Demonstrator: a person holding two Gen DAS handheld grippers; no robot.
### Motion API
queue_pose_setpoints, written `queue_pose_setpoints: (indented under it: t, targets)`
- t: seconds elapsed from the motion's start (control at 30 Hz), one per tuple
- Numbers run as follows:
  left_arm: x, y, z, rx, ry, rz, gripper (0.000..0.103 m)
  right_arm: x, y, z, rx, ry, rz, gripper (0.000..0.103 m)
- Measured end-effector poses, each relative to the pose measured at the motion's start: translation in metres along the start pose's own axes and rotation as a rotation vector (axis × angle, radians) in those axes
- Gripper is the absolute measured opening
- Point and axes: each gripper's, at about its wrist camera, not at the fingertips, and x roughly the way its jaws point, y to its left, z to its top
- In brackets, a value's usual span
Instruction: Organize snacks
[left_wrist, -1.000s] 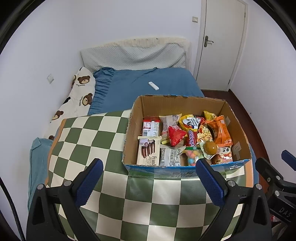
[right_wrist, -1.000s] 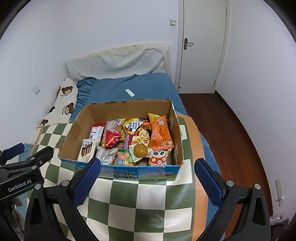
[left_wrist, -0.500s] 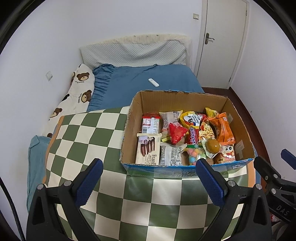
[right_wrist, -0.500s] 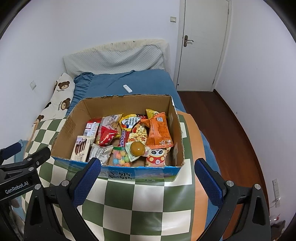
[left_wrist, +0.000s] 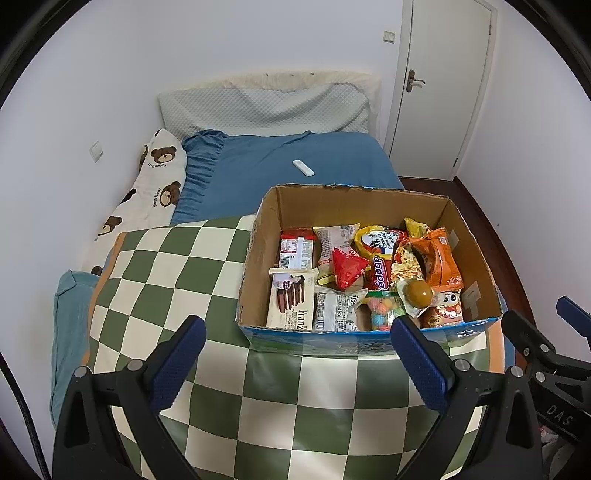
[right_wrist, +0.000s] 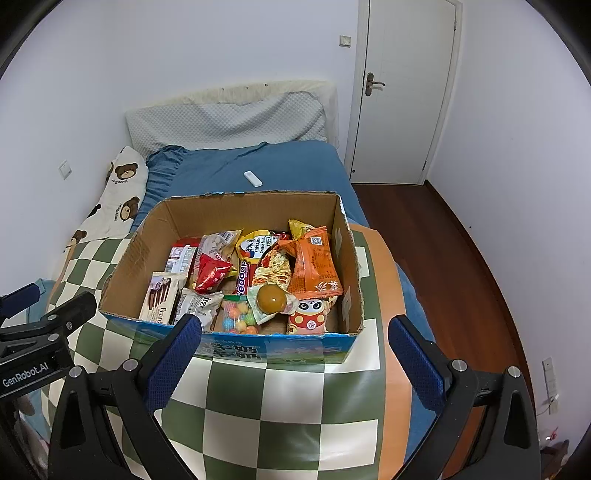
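Left wrist view: box (left_wrist: 369, 334) sits nearer than a second ago; both tongs (left_wrist: 295, 360) (right_wrist: 293, 356) spread, empty, approach under way.

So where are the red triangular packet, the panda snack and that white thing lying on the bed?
red triangular packet (left_wrist: 347, 267), left wrist view, middle of its red face.
panda snack (right_wrist: 309, 317), right wrist view, on the panda's face.
white thing on the bed (right_wrist: 253, 179), right wrist view, its middle.

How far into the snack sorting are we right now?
Nothing looks sorted yet: every snack lies jumbled in the cardboard box, and none is on the checkered cloth. Nothing is in hand: the left gripper and right gripper are open, short of the box. Left: the whole pile, such as the orange bag and the Franzzi box.
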Motion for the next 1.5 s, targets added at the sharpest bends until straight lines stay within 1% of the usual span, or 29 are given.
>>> queue_pose_setpoints:
  t: [0.63,1.5]
  targets:
    - [-0.006,-0.004,0.002,0.001,-0.005,0.002,0.103,-0.012,-0.005,0.002,0.008,-0.015,-0.001,0.103]
    - [-0.015,-0.001,0.004,0.010,-0.018,0.006,0.103,-0.015,-0.007,0.003,0.004,-0.018,0.014,0.103]
